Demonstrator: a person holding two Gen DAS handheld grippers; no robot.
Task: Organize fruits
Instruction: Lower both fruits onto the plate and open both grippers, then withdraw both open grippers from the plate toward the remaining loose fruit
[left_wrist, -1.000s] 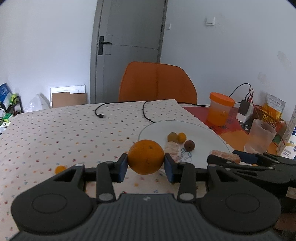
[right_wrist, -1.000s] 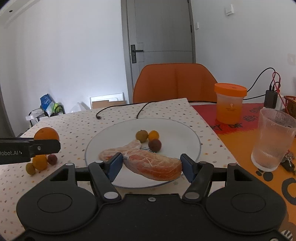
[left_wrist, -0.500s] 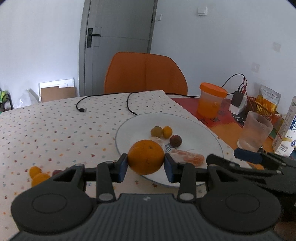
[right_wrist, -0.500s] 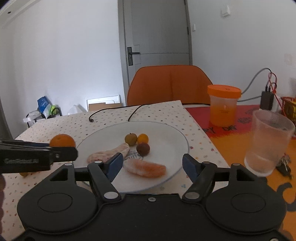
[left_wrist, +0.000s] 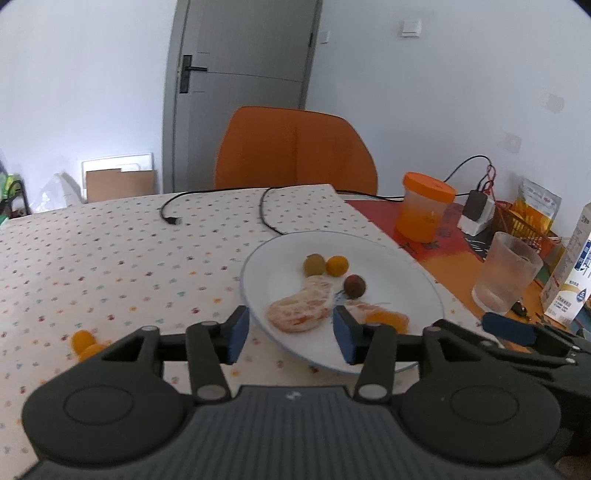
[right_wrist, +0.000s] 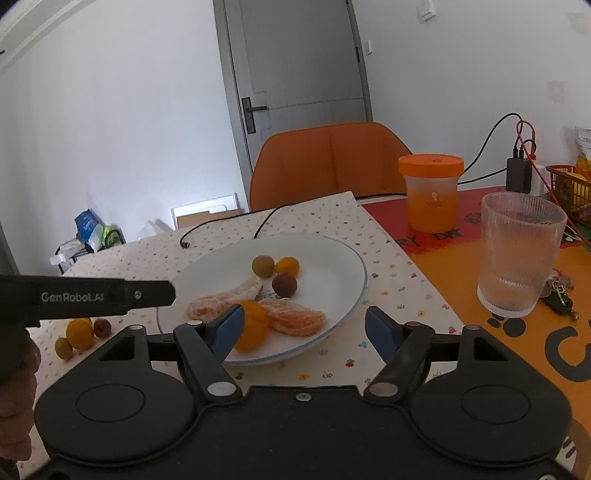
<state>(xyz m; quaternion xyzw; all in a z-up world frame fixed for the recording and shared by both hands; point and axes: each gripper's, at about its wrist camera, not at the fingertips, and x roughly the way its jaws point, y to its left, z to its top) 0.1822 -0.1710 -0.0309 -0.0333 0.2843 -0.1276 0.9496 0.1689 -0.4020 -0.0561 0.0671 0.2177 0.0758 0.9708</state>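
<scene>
Left gripper (left_wrist: 291, 328) jaws opening, now empty; orange (right_wrist: 251, 330) released onto plate (right_wrist: 347, 258) just ahead. Right gripper (right_wrist: 303, 328) spreading, empty.

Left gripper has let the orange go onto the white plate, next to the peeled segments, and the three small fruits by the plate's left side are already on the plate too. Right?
Not quite. The right wrist view shows those three small fruits on the dotted tablecloth, off the plate. The orange does lie on the plate beside the peeled segments.
</scene>
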